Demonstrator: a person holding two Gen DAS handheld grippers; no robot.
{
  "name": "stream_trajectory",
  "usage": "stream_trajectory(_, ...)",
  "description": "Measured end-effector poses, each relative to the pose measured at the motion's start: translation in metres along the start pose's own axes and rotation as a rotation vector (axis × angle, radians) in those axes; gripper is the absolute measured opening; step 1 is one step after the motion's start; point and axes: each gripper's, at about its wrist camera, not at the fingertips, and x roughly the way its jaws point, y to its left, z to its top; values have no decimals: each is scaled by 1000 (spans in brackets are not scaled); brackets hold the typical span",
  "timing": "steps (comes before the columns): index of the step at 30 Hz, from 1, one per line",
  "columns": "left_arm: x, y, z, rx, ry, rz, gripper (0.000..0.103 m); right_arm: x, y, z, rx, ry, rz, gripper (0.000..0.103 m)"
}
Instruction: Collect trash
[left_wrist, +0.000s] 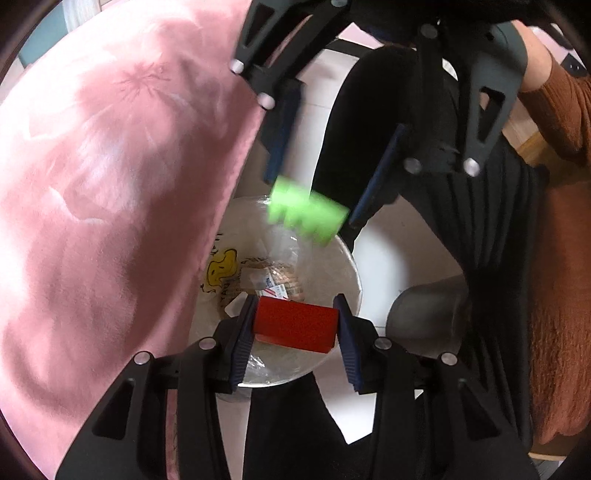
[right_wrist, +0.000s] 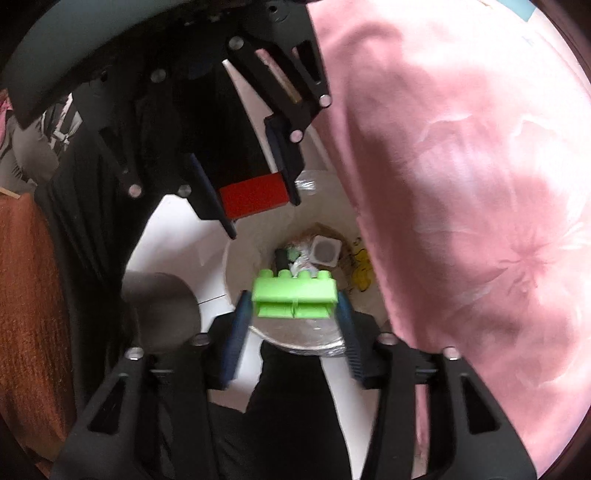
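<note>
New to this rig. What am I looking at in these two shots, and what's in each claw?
No robot arm here: a person holds a two-finger claw in each hand, and each claw carries a fisheye camera that looks forward along its fingers. So each picture shows its own claw at the bottom and the other claw at the top.

Both claws point down over a white trash bin lined with a clear bag, with wrappers and scraps already inside. A pink fabric fills the side.

The left claw is shut on a red block.

The right claw has a green toy brick between its fingers, but the jaws stand wider than the brick, with a gap on at least one side, so it looks released over the bin.
</note>
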Motion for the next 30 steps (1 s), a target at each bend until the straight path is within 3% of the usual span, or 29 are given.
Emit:
stream_trajectory(1, 0, 1, 0, -3, -6, 21, 47, -1, -3, 0, 9, -5, -3, 69)
stream_trajectory(3, 0, 5, 0, -25, -18, 30, 68, -4, -7, 1, 25, -20, -7, 80)
stream_trajectory(4, -1, 6, 1, -34, -25, 37, 85, -5, -9, 0, 34, -25, -13, 81)
stream_trajectory(8, -2, 4, 2, -30, -21, 23, 96, -4, -11, 0, 41, -13, -36, 83)
stream_trajectory(15, 4, 4, 5, -40, 19, 32, 99, -7, -8, -2, 38, -13, -56, 86)
stream_trajectory(30, -8, 0, 6, -58, 5, 77, 99, -7, 0, -11, 70, -15, -107, 86)
